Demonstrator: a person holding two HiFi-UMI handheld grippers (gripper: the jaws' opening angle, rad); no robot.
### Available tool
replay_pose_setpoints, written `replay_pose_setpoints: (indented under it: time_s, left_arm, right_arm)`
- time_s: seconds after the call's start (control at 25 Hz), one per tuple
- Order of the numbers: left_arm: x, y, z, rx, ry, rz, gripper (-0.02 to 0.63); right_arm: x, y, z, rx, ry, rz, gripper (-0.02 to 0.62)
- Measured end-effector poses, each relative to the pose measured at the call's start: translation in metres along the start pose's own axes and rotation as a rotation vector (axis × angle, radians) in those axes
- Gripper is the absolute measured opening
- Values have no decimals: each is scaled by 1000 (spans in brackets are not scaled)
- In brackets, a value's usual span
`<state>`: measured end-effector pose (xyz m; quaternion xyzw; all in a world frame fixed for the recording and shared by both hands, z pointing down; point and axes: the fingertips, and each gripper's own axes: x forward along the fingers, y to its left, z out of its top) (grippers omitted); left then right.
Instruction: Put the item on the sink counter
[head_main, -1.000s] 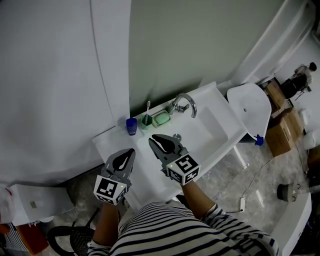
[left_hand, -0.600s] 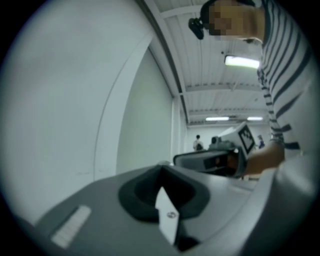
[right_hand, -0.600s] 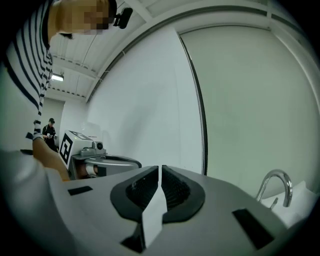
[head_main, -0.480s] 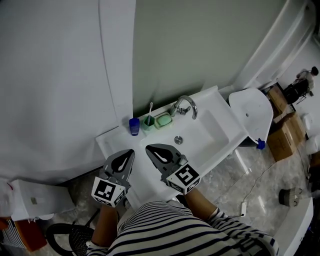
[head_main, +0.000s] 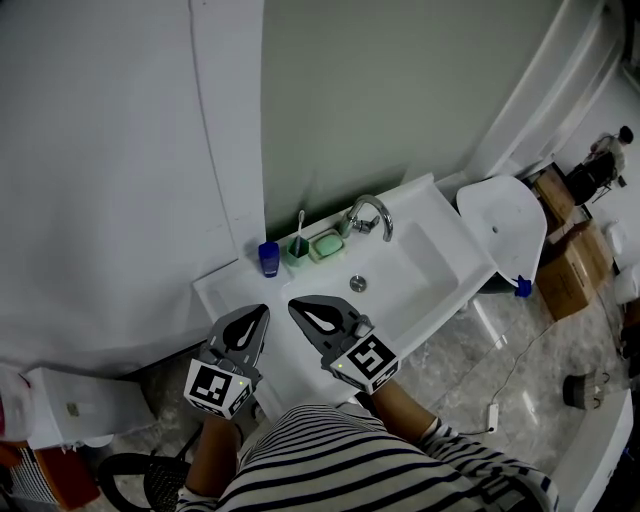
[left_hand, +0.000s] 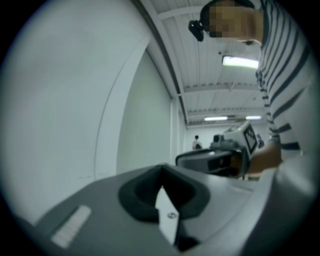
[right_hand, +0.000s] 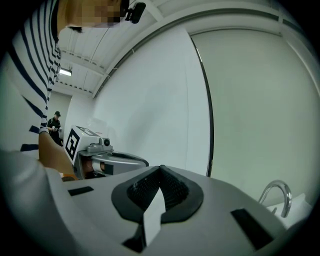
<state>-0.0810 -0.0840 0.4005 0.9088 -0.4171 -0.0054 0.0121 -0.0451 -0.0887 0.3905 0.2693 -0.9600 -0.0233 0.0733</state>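
A white sink tabletop (head_main: 225, 290) stands against a pale green wall, its basin (head_main: 410, 265) under a chrome faucet (head_main: 370, 214). Along its back edge sit a blue cup (head_main: 268, 258), a green holder with a toothbrush (head_main: 298, 245) and a green soap dish (head_main: 326, 244) — all well clear of both tools. The left gripper (head_main: 262, 311) hovers over the tabletop's front left, jaws together on nothing. The right gripper (head_main: 294, 303), just beside it, has just closed its jaws — also empty.
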Motion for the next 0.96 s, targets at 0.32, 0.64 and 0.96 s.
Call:
replay_pose_setpoints:
  time_s: [0.32, 0.64, 0.96]
  left_arm:
    - [1, -1, -4, -11, 7, -9, 7]
    - [1, -2, -7, -21, 5, -13, 6]
    - [3, -1, -7, -24, 3, -16, 8]
  right_arm:
    - [-1, 1, -4, 7, 12, -7, 8]
    - [-1, 1, -6, 9, 19, -10, 8]
    - [0, 1, -7, 7, 25, -5, 8]
